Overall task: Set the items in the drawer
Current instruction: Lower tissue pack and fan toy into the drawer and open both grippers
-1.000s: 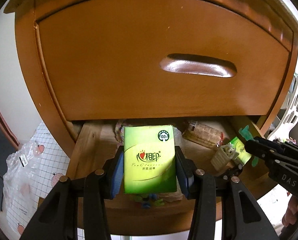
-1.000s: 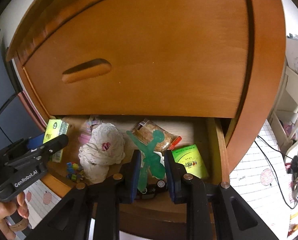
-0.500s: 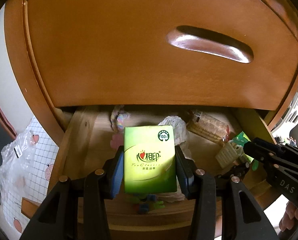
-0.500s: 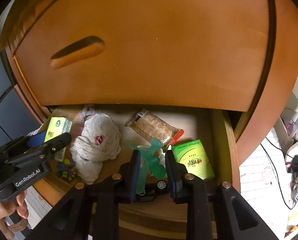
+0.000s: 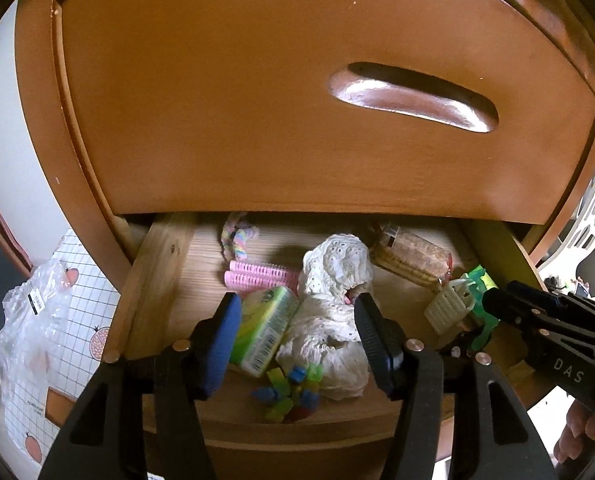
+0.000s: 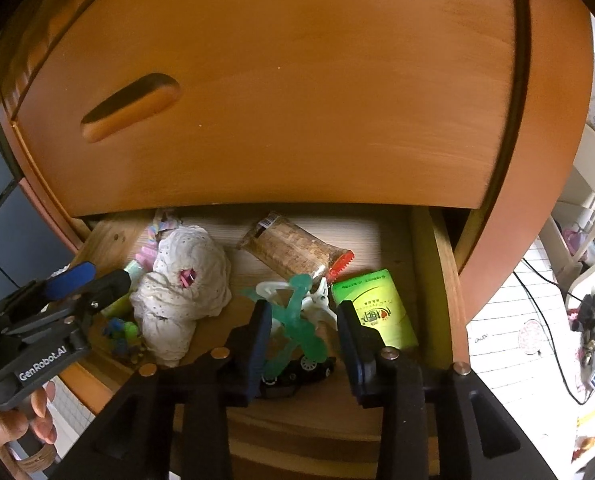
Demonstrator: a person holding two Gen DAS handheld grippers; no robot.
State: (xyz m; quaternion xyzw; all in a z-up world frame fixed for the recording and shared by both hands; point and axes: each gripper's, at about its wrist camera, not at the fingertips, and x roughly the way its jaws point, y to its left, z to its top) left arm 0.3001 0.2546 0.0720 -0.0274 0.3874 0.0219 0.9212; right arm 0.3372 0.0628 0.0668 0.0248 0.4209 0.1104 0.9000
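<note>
While both grippers' [image 5: 297,336] [image 6: 301,332] jaws open, a glossy tissue pack [image 5: 263,330] leans on crumpled lace cloth [image 5: 329,308].

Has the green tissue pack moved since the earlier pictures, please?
Yes. The tissue pack has dropped from the opening jaws onto the drawer floor, beside the white cloth.

Between your left gripper's [image 5: 297,328] blue pads [image 5: 223,344], a green-and-yellow tissue pack [image 5: 263,330] and white eyelet cloth [image 5: 333,300], pink rollers [image 5: 257,276] beyond them, your right gripper's [image 6: 303,344] opening jaws flanking a translucent green toy [image 6: 297,320], a green packet [image 6: 377,308] just right, orange-brown drawer [image 6: 445,288].
</note>
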